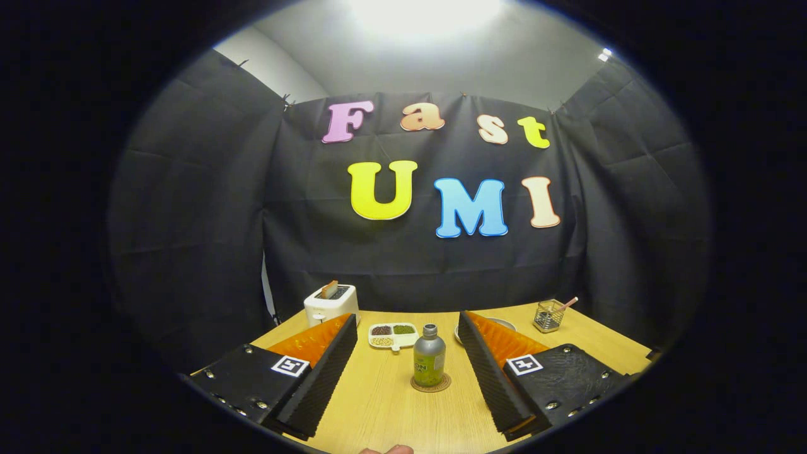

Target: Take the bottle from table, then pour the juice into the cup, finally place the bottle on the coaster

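Observation:
A small grey bottle (429,355) with a green label and a grey cap stands upright on a round brown coaster (431,384) on the wooden table (378,403). It sits in the wide gap between my two fingers and touches neither. My gripper (407,321) is open, with nothing held. A pale round rim (502,323) peeks out behind the right finger; I cannot tell whether it is the cup.
A white toaster (331,303) with a slice in it stands at the back left. Beyond the bottle lies a white divided dish (392,335) of beans. A mesh holder (548,316) with a stick is at the back right. A fingertip (388,449) shows at the near edge.

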`<state>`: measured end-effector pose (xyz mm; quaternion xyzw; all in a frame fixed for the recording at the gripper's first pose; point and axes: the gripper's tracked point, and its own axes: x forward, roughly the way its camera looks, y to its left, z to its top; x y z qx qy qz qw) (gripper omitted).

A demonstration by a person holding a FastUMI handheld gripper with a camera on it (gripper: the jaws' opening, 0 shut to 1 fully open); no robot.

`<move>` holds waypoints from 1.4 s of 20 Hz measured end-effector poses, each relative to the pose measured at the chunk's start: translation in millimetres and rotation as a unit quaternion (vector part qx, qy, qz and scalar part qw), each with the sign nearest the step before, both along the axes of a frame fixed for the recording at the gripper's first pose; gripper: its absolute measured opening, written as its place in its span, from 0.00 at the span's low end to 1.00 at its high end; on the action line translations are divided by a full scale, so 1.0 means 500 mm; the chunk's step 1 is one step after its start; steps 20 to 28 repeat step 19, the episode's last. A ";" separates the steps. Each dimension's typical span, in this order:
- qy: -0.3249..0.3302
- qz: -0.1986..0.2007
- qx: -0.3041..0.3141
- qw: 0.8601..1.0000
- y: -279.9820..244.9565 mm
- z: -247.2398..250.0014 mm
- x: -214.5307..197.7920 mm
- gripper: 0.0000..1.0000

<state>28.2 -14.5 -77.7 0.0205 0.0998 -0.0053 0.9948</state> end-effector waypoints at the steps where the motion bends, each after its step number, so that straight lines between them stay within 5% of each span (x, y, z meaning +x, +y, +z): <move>1: -0.007 0.007 0.001 1.000 0.012 0.016 -0.012 0.98; 28: -0.039 0.050 0.000 0.998 0.076 0.080 -0.071 0.98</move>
